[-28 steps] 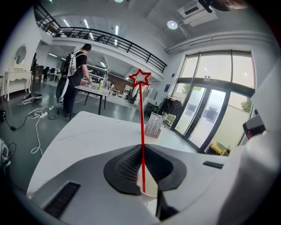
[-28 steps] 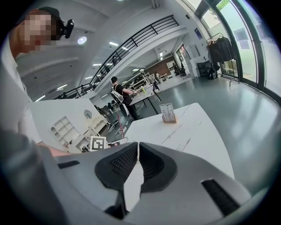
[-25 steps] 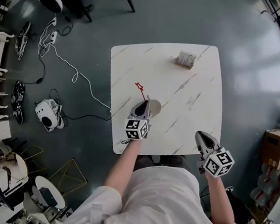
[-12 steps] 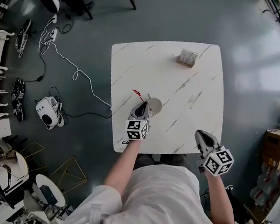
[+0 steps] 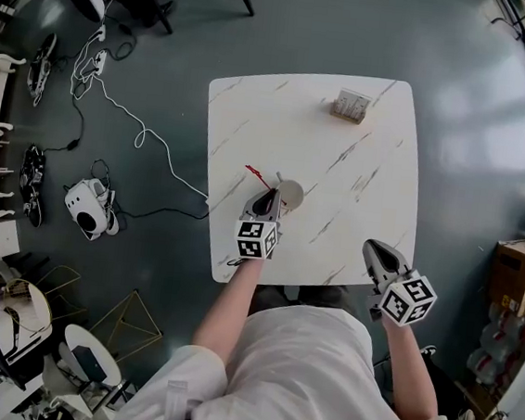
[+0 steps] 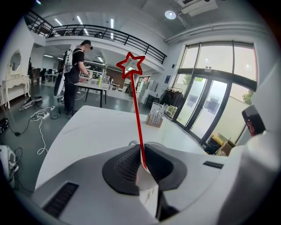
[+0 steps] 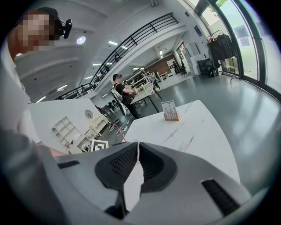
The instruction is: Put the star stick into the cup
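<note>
Left tool (image 6: 141, 150) clamps the star stick (image 6: 135, 105) by its lower end, the red star up top, leaning out to the left over the white tabletop (image 5: 357, 196). The cup (image 5: 290, 194) sits just beside that tool's tips. Right tool (image 7: 137, 147) hangs at the tabletop's near right corner, jaws pressed together on nothing. A card holder (image 5: 350, 105) stands at the far side.

Cup (image 5: 290, 195) set on the table (image 5: 253, 120) near its left edge, star stick (image 5: 259, 175) held just left of it, card holder (image 5: 351, 106) near far edge.
</note>
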